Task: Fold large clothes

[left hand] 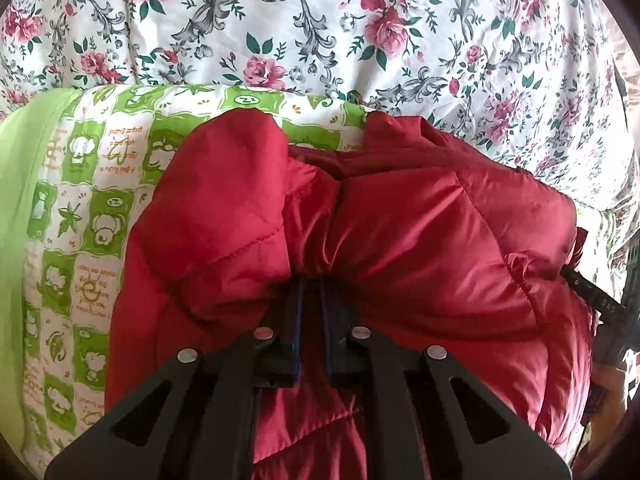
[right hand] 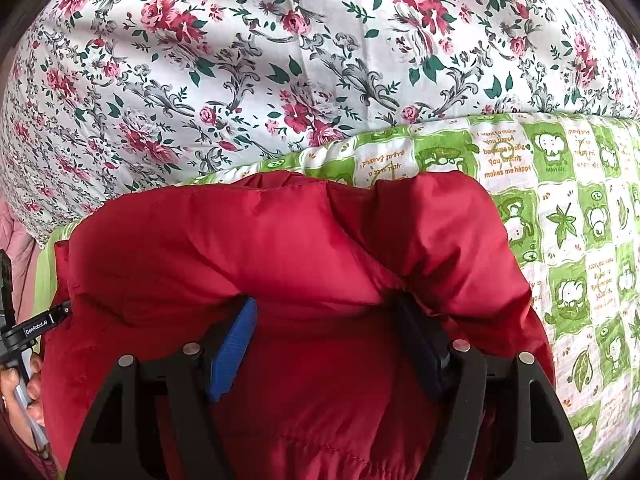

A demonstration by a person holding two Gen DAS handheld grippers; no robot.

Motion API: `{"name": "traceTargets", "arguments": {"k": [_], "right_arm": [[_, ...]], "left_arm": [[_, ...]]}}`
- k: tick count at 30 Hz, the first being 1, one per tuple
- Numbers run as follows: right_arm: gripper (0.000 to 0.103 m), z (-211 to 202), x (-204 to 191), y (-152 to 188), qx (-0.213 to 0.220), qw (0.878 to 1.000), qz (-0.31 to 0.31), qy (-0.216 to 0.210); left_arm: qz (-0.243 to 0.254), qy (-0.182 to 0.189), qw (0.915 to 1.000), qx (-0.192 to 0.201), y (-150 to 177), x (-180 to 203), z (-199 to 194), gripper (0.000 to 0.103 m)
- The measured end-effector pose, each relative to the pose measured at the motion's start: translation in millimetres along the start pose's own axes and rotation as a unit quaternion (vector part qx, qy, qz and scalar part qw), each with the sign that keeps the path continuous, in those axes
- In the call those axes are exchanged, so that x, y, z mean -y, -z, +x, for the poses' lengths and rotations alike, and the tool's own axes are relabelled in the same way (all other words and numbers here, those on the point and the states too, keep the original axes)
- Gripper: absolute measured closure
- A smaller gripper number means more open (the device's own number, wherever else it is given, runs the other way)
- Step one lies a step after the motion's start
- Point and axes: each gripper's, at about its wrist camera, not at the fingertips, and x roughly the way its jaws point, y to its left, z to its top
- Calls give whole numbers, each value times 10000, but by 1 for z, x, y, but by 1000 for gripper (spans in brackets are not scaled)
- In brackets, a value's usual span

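**Q:** Bedding first: what carries the garment?

**A:** Floral sheet (left hand: 320, 20), white with red roses and grey scrolls, covers the far part of the bed. Nearer lies a green-and-white quilt (left hand: 80, 184) printed with cartoon animals and leaves, its plain light-green border (left hand: 24, 168) along the left edge in the left wrist view.

**Q:** Where is the task's thing?

**A:** The red puffer jacket (left hand: 420, 240) lies bunched on the quilt, its far edge close to where quilt meets floral sheet. Quilted seams and deep creases run across its padded panels.

**Q:** State of the left hand-held gripper (left hand: 311, 284)?

**A:** Jaws together, clamped on a pinch of the jacket's fabric; creases radiate from the point where the fingers vanish into the cloth.

**Q:** And the right hand-held gripper (right hand: 324, 308)?

**A:** Jaws apart, standing wide. The blue pad (right hand: 234, 348) on one finger and the dark finger opposite both sink their tips under a fold of the jacket, with a broad swell of red fabric between them. Whether the pads press on it cannot be told.

**Q:** Anything of the person?

**A:** At the left edge of the right wrist view, a hand (right hand: 24, 392) grips the handle of the left hand-held gripper.
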Motion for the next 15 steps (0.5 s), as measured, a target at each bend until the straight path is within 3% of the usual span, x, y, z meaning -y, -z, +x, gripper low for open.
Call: {"name": "traceTargets", "arguments": {"k": [2,8,13,15], "right_arm": [[31,4,1,-4,-37,10000,8,-1],[31,2,8,-12,-73,9999,70,-36],[32,-15,10,-17,47,9998,158,-70],[29,-29,11,-16,114,9998,157,-76]], "left_arm": [[67,-73,9999,19,1,2,-13,95],[223,207,9991,302,20,2,-76,94],[213,122,9986,471,36,-21,-109,94],[153,182,9989,410,40,-31,-116,89]]}}
